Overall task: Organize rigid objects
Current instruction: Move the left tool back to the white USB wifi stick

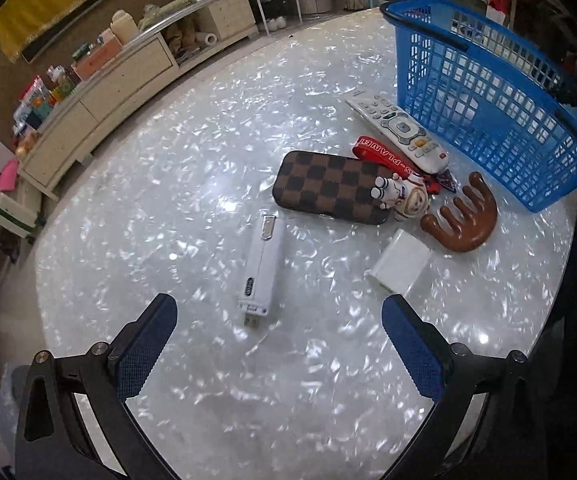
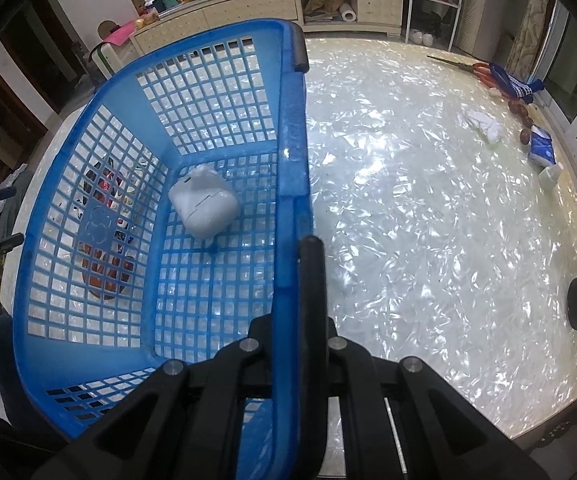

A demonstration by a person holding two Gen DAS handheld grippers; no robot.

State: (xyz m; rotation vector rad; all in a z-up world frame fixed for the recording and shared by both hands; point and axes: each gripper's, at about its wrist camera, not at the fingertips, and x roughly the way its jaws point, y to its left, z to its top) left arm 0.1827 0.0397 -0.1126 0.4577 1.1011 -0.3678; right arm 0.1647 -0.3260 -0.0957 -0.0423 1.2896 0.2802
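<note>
The task looks barely begun, judging by how things lie: the blue basket (image 2: pixel 288 140) stands on the pearly white table (image 1: pixel 168 200) and holds only one item that can be made out, a white earbud case (image 2: pixel 203 206) resting on its mesh floor; everything else is outside it; in the left wrist view a white USB stick (image 1: pixel 261 266) lies nearest the left gripper (image 1: pixel 278 344), and beyond it a brown checkered case (image 1: pixel 328 186), a small astronaut figure (image 1: pixel 402 196) leaning on that case, a red lanyard (image 1: pixel 384 156), a white remote control (image 1: pixel 398 132) just beside the basket wall, a brown wooden comb (image 1: pixel 464 220) and a small white box (image 1: pixel 402 266); the left gripper's blue-padded fingers (image 1: pixel 144 344) are spread wide with nothing between them, hovering above the table short of the USB stick, which seems the likeliest next pick; the right gripper (image 2: pixel 300 312) is clenched on the basket's near rim, its jaws closed over the blue edge and the black handle (image 2: pixel 312 280), apparently steadying the basket; so roughly seven pieces are left to collect; scissors (image 2: pixel 472 68) and other bits lie at the far edge of the table in the right wrist view, and whether they belong to the job I cannot tell.
</note>
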